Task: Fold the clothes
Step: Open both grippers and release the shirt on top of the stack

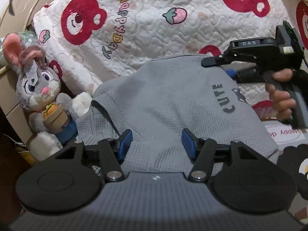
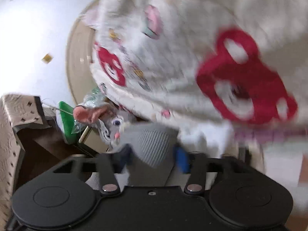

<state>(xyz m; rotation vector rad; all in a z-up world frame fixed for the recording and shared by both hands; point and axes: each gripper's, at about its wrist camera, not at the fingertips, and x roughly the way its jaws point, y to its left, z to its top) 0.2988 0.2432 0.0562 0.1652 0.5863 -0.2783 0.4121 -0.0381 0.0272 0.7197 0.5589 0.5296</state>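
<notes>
Nearest the left wrist camera, the left tongs [image 1: 156, 144] stand wide open, their blue pads [image 1: 126, 143] spread apart over the near hem of the grey garment [image 1: 163, 100] and holding nothing; whether the pads touch the cloth cannot be told. The garment is a grey waffle-knit top printed with the word "CUTE", lying crumpled on the white quilt [image 1: 154, 25] patterned with red bears, strawberries and "Happy Day" lettering. To its left, just beside one sleeve, a grey plush rabbit [image 1: 40, 88] sits upright holding a small orange toy, with a paper tag hanging over its forehead. At the right of this view, the right tongs [image 1: 209, 61] reach in from the side above the far edge of the garment, gripped by the person's right hand [image 1: 281, 94]; from here their fingers look close together. The right wrist view is badly blurred: the right tongs [image 2: 154, 157] have a fold of ribbed grey fabric [image 2: 154, 144] lying between their blue pads [image 2: 182, 158], which are still some way apart, so whether they actually pinch the cloth cannot be told. Beyond them show the rabbit's face [image 2: 115, 125], the bear quilt [image 2: 192, 57], and a green object [image 2: 66, 119] wrapped in clear plastic.
</notes>
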